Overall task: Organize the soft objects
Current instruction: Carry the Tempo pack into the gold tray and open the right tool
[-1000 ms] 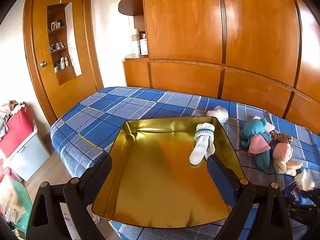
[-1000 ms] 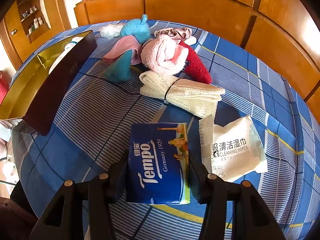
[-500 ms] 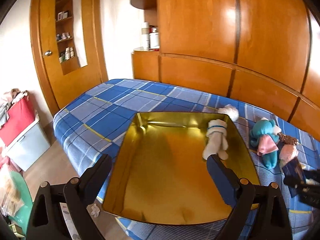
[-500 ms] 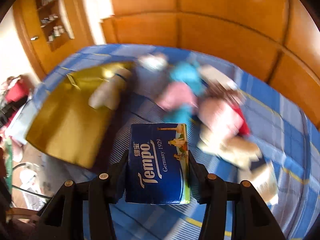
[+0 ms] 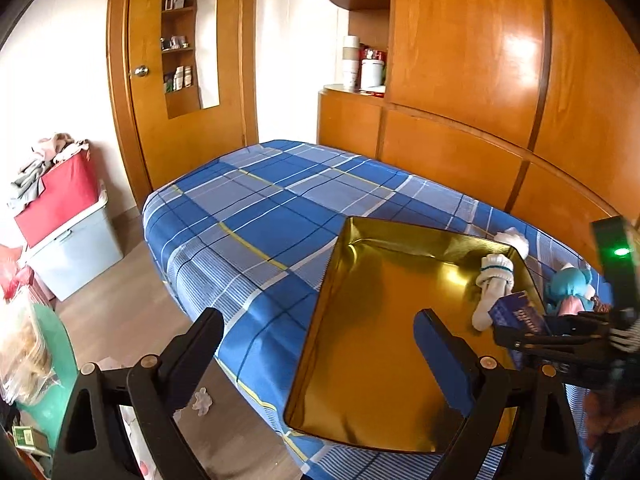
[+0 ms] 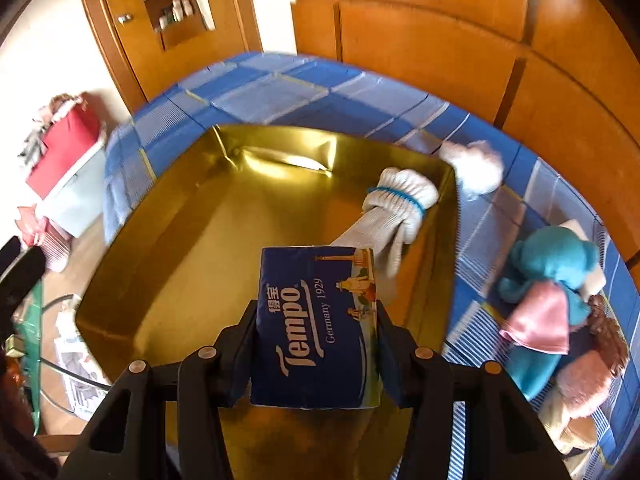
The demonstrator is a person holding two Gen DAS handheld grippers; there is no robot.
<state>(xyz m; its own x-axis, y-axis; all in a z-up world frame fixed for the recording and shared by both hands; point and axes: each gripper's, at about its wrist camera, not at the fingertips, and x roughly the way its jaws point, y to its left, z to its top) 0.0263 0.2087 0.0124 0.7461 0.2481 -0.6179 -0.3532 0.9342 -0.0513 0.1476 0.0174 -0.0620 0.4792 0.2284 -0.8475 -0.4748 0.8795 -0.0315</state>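
A gold tray (image 6: 168, 248) lies on the blue plaid bed, with a white rolled sock (image 6: 396, 204) against its right wall. My right gripper (image 6: 316, 320) is shut on a blue Tempo tissue pack (image 6: 316, 328) and holds it above the tray's near right part. In the left wrist view the tray (image 5: 372, 344) is at lower right, and the right gripper with the tissue pack (image 5: 516, 312) comes in over its right edge beside the sock (image 5: 494, 284). My left gripper (image 5: 320, 344) is open and empty, above the tray's near left side.
A teal plush with a pink cloth (image 6: 548, 276), a pink plush (image 6: 588, 380) and a white fluffy item (image 6: 476, 164) lie on the bed (image 5: 256, 216) right of the tray. A red and grey storage box (image 5: 68, 220) stands on the floor at left. Wooden cabinets (image 5: 460, 80) rise behind.
My right gripper lifted the tissue pack off the bed and carried it left to above the tray. The left gripper drew back and swung its view left.
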